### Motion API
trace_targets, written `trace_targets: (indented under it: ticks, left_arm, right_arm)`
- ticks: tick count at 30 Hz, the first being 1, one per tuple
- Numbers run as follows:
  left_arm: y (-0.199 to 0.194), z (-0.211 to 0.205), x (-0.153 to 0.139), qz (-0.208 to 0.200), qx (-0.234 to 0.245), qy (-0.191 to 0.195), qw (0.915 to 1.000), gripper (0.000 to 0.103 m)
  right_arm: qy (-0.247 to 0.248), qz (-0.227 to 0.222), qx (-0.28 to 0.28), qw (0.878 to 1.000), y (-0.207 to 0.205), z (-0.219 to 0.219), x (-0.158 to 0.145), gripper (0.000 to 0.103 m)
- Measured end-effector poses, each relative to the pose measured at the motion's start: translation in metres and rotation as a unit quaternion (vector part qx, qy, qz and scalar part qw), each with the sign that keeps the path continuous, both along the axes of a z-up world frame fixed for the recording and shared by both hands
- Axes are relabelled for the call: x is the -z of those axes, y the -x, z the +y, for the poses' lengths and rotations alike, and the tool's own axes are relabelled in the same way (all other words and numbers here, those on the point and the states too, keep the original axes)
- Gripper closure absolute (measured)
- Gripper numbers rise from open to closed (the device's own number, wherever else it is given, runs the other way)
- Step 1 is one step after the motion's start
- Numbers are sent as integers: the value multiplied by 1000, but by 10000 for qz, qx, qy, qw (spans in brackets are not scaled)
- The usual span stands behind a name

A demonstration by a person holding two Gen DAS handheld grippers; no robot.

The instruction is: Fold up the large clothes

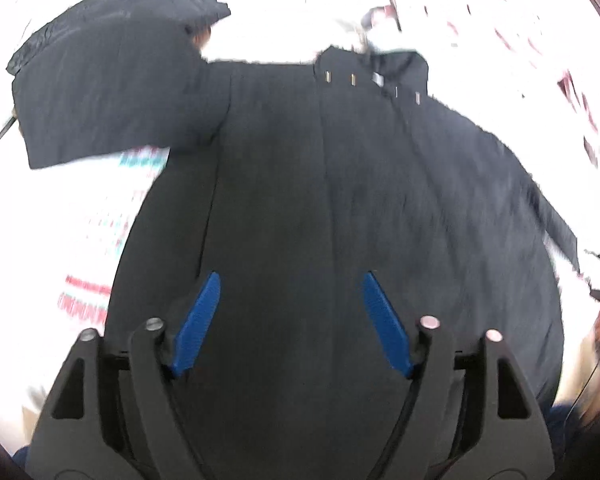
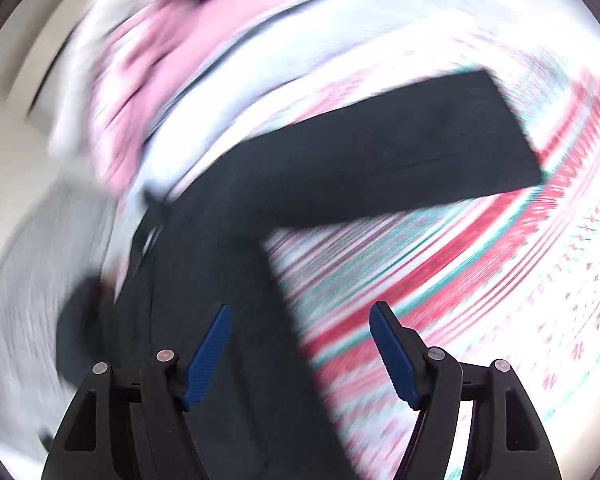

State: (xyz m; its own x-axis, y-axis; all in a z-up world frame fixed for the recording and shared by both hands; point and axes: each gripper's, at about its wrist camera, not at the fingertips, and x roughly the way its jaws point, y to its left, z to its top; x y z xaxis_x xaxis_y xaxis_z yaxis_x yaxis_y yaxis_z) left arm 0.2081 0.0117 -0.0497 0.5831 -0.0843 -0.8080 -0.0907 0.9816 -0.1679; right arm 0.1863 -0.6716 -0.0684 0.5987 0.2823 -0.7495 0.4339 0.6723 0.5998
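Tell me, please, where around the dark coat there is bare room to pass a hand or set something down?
Free cloth lies below the coat's left-view sleeve, and in the right wrist view under the other sleeve, on the patterned sheet. It is crowded near the collar, by the pink and white pile.

Below me the dark navy coat (image 1: 340, 200) lies spread flat on the patterned cloth, collar with its small metal snaps farthest from me, one sleeve (image 2: 400, 148) stretched straight outward.
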Motion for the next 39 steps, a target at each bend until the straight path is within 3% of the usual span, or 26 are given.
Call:
trace_targets:
  ticks: [3, 6, 10, 11, 14, 16, 20, 25, 27, 30, 35, 37, 39]
  left_arm:
    - [-34, 5, -9, -102, -67, 238, 9996, 21]
    - [-61, 31, -7, -357, -522, 561, 9964, 21]
    - [-85, 52, 24, -199, -958, 712, 9926, 21]
    - [-92, 53, 36, -43, -915, 707, 9933, 21]
    - [-107, 55, 56, 493, -820, 681, 9931, 21]
    - [-112, 59, 58, 494, -892, 682, 9924, 21]
    - [-112, 64, 53, 261, -811, 460, 9953, 21]
    - [-113, 69, 58, 357, -773, 352, 9957, 21]
    - [-117, 72, 57, 364, -776, 367, 9956, 21]
    - [-115, 80, 55, 349, -873, 374, 9949, 21]
    - [-109, 87, 50, 336, -867, 281, 9953, 21]
    - [-107, 92, 48, 351, -863, 360, 9950, 21]
    - [-105, 97, 45, 339, -910, 492, 9941, 20]
  right_arm:
    - [-391, 66, 618, 9973, -10, -36, 24, 30]
    - [-726, 168, 1220, 9897, -15, -63, 50, 30]
    - [-560, -25, 1572, 9860, -35, -82, 56, 31]
    - [-426, -12, 1645, 9855, -40, -84, 54, 36]
    - [-173, 2, 1793, 9836, -54, -87, 55, 92]
    - [-227, -278, 1972, 9797, -62, -91, 50, 94]
    - [900, -782, 1897, 9746, -76, -92, -17, 95]
    - [1734, -1173, 1544, 9656, -113, -85, -95, 96]
    - [1944, -1235, 1518, 9612, -124, -77, -109, 96]
    - [2070, -1010, 1600, 9599, -124, -72, -91, 96]
    - [1734, -27, 1779, 9687, -107, -86, 2, 96]
    - [1678, -35, 1839, 9685, -100, -83, 11, 96]
    - [1720, -199, 1829, 9678, -101, -71, 1, 96]
